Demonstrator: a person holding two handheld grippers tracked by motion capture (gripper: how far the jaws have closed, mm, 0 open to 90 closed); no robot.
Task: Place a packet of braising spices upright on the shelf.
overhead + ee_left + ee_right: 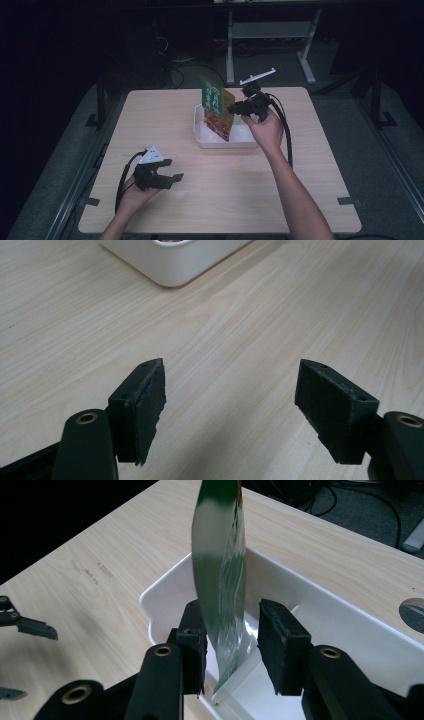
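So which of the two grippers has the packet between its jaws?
The right gripper, over the white tray: the green packet stands between its parted jaws. The left gripper is over bare table, jaws open.

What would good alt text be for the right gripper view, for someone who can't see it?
A green snack packet stands on edge in a white tray on a pale wooden table, between the two black pads of the right claw. One pad lies close against the packet; a gap shows at the other.
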